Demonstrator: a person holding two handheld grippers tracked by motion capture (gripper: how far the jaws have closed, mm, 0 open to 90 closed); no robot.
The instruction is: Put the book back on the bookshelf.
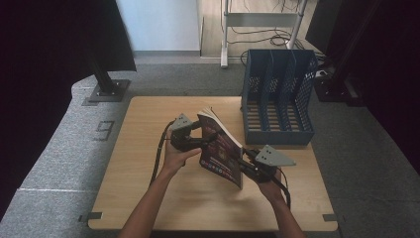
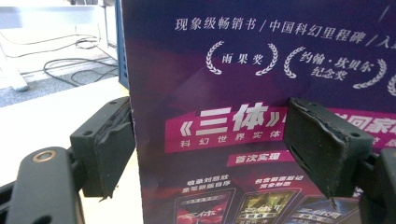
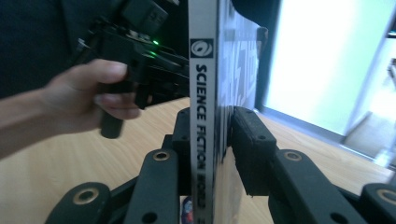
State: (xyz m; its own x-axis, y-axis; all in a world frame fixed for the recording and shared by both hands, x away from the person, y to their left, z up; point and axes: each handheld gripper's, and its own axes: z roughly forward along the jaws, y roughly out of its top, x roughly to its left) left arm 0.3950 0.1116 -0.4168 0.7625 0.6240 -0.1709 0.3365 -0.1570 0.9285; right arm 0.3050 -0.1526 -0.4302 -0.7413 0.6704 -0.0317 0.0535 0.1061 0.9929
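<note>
Right gripper view: my right gripper (image 3: pixel 208 140) straddles the spine of the book (image 3: pixel 203 116), its pads barely gripping. The book stands upright on the table (image 1: pixel 148 148), just left of the blue file rack (image 1: pixel 277 94). My left gripper (image 2: pixel 210 144) gapes around the cover's edge, released; I'd re-clamp before lifting rackward.

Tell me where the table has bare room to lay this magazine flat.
The widest bare patch of the table lies left of the left gripper, out to the left edge. The near strip by the front edge, between the forearms, is free too. It is crowded on the right, where the blue file rack stands behind the magazine and the right gripper.
</note>
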